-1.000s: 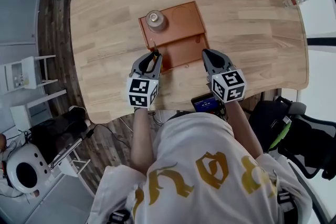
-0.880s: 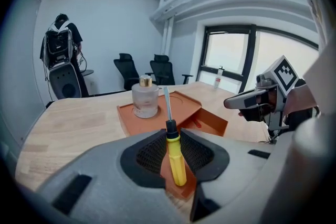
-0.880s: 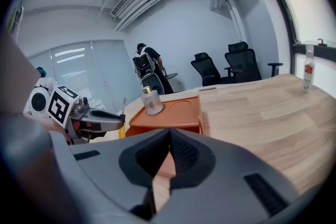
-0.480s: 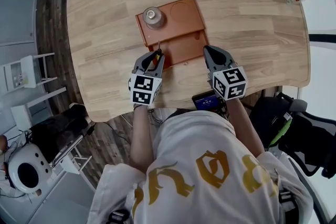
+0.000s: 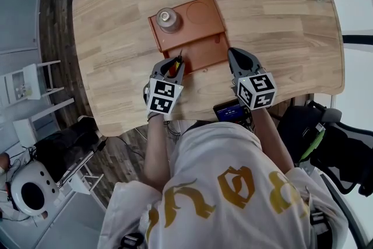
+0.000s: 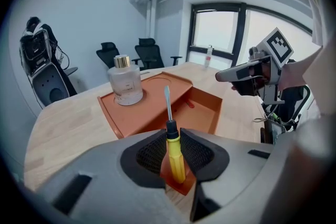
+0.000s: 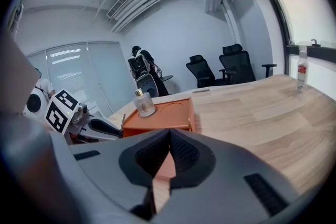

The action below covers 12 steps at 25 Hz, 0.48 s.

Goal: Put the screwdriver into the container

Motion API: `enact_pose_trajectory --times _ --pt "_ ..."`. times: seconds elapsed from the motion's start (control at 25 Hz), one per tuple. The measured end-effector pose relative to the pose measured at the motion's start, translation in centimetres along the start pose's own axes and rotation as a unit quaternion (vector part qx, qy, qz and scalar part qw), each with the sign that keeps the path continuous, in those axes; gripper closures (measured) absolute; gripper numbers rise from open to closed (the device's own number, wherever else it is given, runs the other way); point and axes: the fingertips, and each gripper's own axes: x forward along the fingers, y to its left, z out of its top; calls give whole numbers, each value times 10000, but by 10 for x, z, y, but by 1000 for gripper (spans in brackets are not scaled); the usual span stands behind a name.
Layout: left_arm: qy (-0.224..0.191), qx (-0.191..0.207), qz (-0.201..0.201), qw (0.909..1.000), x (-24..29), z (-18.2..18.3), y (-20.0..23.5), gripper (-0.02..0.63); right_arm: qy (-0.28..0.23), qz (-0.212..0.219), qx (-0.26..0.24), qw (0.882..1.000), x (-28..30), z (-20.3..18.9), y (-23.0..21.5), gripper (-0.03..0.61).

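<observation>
The left tool (image 6: 171,134) clamps a screwdriver (image 6: 176,162): yellow handle, black collar, slim, seemingly flat-tipped shaft.

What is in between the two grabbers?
In the head view, the sunken part of the orange tray lies between the left gripper, which holds the screwdriver, and the right gripper.

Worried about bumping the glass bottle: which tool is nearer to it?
Left. The left tool, holding the screwdriver, is at the tray's near edge below the bottle; the right tool is farther, by the tray's other corner.
</observation>
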Motion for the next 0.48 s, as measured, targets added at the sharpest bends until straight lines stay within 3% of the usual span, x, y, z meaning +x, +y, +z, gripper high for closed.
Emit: enact_pose_trajectory --times 0.48 --pt "612 301 -249 9974 16 -1 -6 531 103 123 193 9997 2 -2 -2 568"
